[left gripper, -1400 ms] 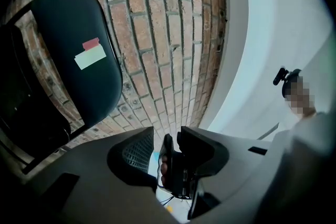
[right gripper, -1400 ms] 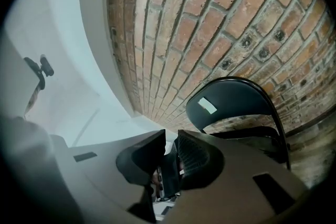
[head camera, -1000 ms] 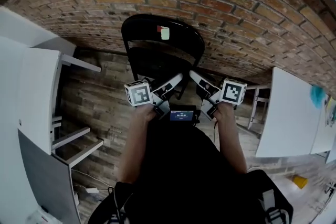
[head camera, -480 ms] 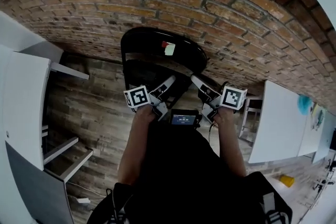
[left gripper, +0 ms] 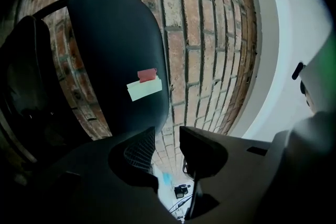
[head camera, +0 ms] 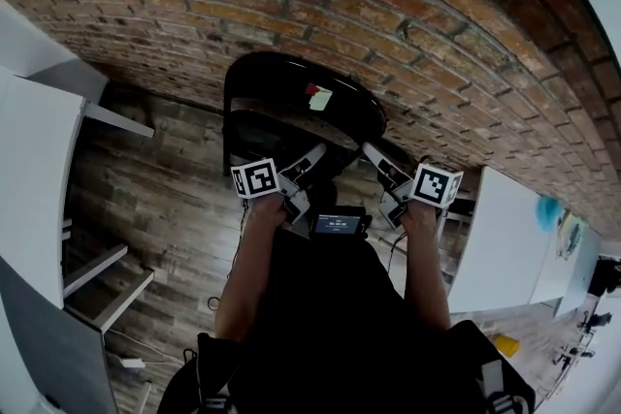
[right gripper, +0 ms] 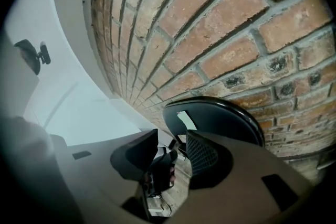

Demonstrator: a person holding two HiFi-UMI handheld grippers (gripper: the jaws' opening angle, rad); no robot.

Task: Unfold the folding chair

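Observation:
The black folding chair stands against the brick wall, with a pale label and red tape on its backrest. Its dark seat shows below the backrest; how far it is folded out I cannot tell. My left gripper points at the seat's front, open by a narrow gap, holding nothing. The left gripper view looks up at the backrest. My right gripper is beside the seat's right edge. Its jaws have just been opening, and nothing is between them.
White tables stand at the left and right. The brick wall runs behind the chair, over a wood plank floor. A small screen hangs at the person's chest. A yellow cup lies at lower right.
The head view has tipped, showing more wall. Both grippers sit slightly lower in it, a little back from the chair's seat.

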